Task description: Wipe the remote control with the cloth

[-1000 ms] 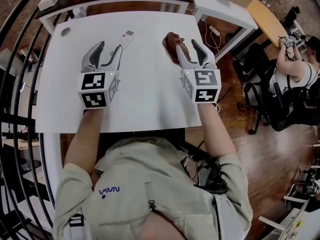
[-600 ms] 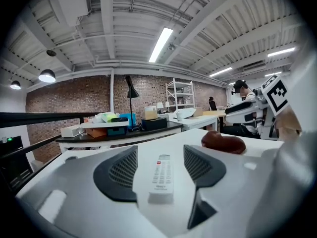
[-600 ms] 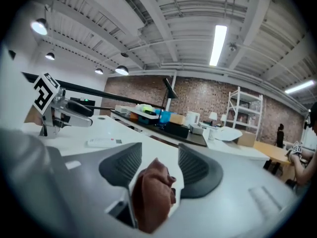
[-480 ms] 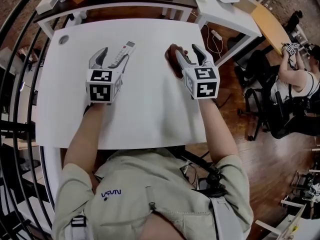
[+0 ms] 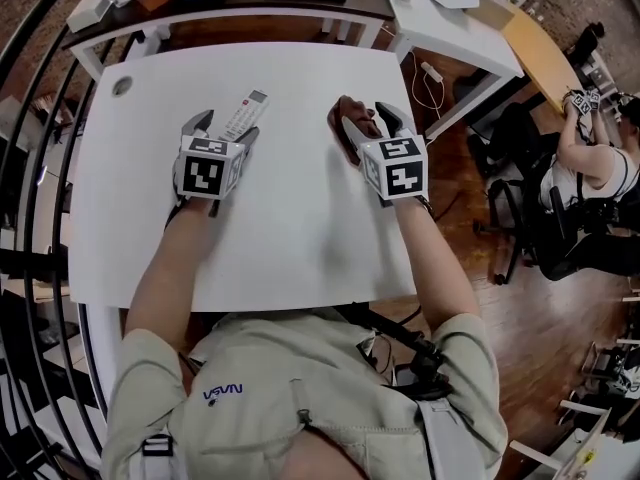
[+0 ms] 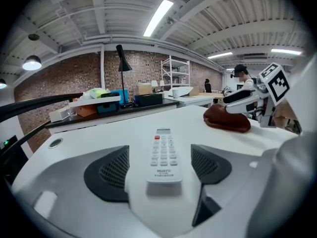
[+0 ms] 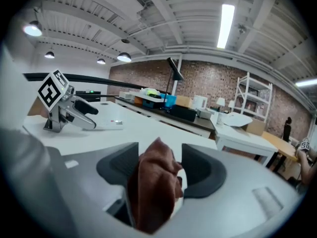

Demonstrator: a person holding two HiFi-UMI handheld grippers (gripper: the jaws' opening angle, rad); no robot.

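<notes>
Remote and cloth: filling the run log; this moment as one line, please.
left gripper: jaws just opening, remote between, ungripped | right gripper: jaws just opening, cloth between | wiping: not begun
</notes>
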